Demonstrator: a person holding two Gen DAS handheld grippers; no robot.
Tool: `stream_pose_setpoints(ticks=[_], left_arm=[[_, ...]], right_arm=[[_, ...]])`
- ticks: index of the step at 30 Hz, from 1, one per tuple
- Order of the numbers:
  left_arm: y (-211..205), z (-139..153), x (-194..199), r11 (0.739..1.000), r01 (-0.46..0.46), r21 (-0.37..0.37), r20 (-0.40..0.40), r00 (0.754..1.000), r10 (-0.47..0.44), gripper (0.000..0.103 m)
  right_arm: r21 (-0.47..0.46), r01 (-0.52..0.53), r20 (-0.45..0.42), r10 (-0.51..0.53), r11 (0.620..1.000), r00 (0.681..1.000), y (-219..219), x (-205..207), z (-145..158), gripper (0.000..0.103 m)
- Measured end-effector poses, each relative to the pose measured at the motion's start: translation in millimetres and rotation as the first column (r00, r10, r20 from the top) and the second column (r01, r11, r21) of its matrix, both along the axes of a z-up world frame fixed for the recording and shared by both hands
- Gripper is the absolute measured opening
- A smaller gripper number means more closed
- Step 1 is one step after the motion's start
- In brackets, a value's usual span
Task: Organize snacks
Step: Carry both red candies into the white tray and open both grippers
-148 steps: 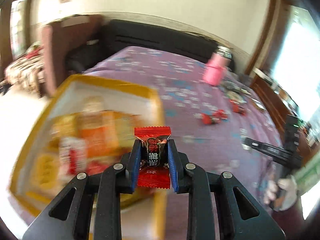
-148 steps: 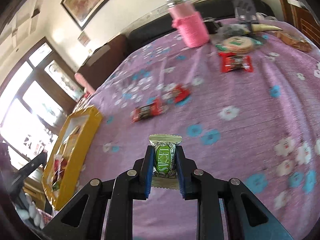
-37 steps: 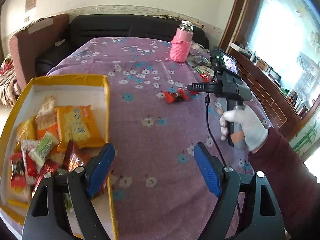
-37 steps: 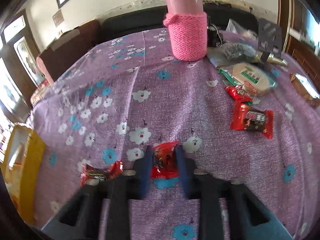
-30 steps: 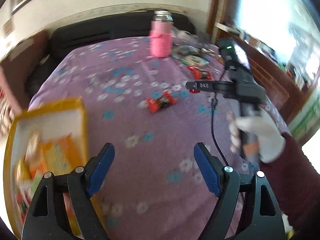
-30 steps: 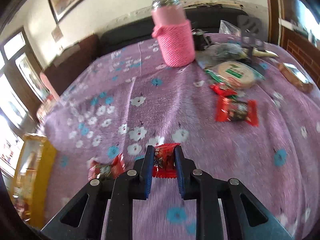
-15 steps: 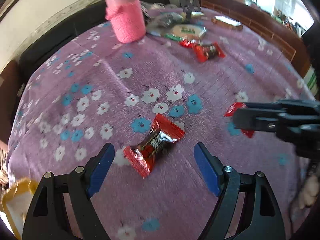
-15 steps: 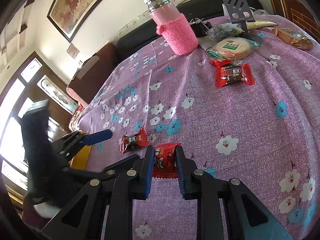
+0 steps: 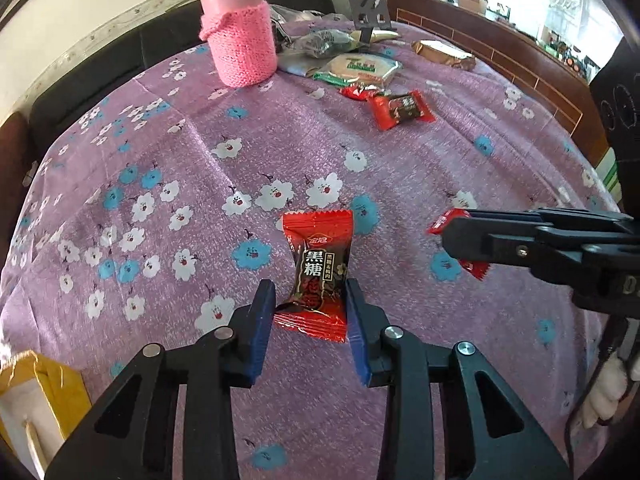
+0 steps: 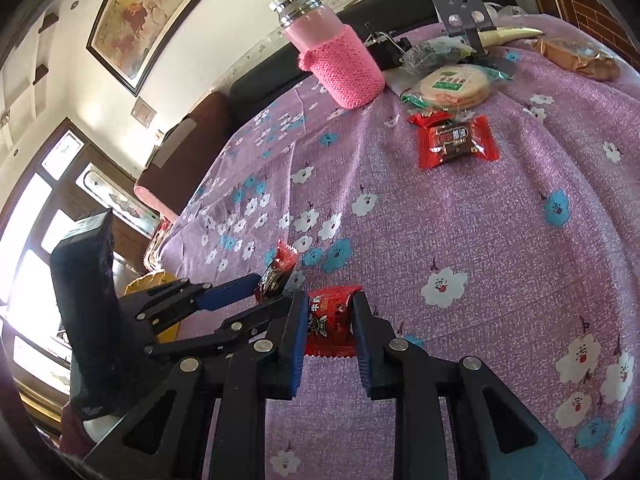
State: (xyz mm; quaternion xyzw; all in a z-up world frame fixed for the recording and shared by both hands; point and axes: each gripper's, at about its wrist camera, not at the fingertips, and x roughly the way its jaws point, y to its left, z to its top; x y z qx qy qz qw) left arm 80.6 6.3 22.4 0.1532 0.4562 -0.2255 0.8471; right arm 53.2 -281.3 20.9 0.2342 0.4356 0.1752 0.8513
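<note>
L tongs (image 9: 311,312) & R tongs (image 10: 330,326) each grip 1 red candy (image 9: 318,272); 2 more by bottle (image 9: 240,36).

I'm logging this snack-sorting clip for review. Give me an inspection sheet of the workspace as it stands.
Surface: purple floral tablecloth.
Job's things: black-sugar candy between the left gripper's pads; red candy in the right gripper; two more red packets farther back; yellow box corner at near left.
Clutter: pink-sleeved bottle, round cracker pack, phone stand.
Grippers: left gripper nearly closed around its candy, contact unclear; right gripper shut.
Cables: black cable by the gloved hand.
Surroundings: dark sofa, framed painting.
</note>
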Motion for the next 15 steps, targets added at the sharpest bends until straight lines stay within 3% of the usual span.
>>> stream_pose_setpoints(ticks=[9,15], left_arm=[[34,35,-35,0.99,-0.082,-0.11,0.039,0.995,0.087,0.032],[96,68,-87,0.962,-0.203,-0.185,0.087,0.971,0.221,0.032]], right_arm=[[-0.003,-0.014,0.016,0.014,1.0,1.0,4,-3,2,0.024],[0.009,-0.071,0.065,0.071,0.997,0.995,21,-13,14,0.024]])
